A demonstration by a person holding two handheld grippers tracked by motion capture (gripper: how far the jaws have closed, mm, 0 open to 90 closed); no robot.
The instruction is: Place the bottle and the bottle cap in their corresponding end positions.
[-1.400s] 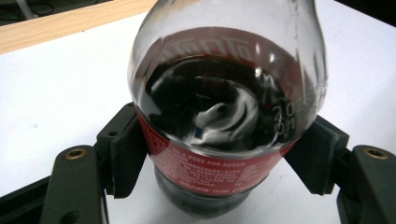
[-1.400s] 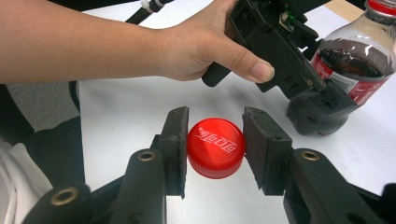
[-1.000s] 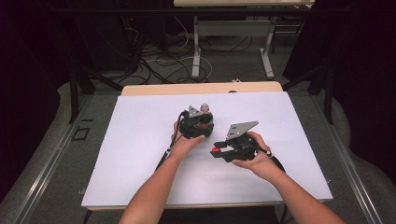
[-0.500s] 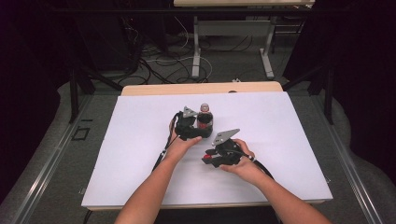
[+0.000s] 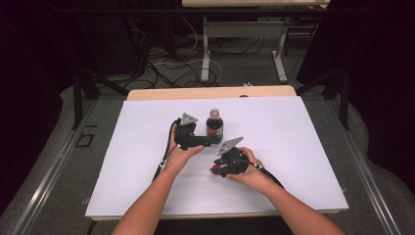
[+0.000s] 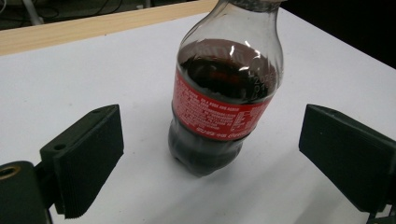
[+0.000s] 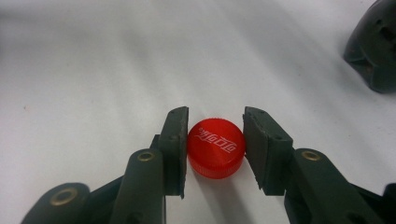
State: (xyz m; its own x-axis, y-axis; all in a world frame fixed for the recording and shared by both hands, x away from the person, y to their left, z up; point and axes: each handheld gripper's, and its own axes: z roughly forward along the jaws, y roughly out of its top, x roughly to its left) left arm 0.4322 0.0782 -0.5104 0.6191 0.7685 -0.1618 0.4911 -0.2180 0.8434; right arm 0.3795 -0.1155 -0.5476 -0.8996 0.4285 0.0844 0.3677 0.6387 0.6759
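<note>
- The cap (image 7: 215,147) sits on the table (image 5: 293,132), near and right of the bottle (image 5: 214,125), which stands uncapped mid-table.
- Right gripper (image 7: 215,148) pinches the cap, jaws touching both its sides.
- Left gripper (image 6: 210,154) is spread wide around the bottle, touching nothing.
- Likely step: recapping. Next, steady the bottle and lift the cap over its neck.

Left gripper (image 5: 211,140) jaws wide apart, right gripper (image 7: 215,148) jaws nearly closed

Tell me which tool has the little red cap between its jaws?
The right tool: its jaws hug the small red plastic cap. The left tool stands wide open around the cola bottle.
</note>
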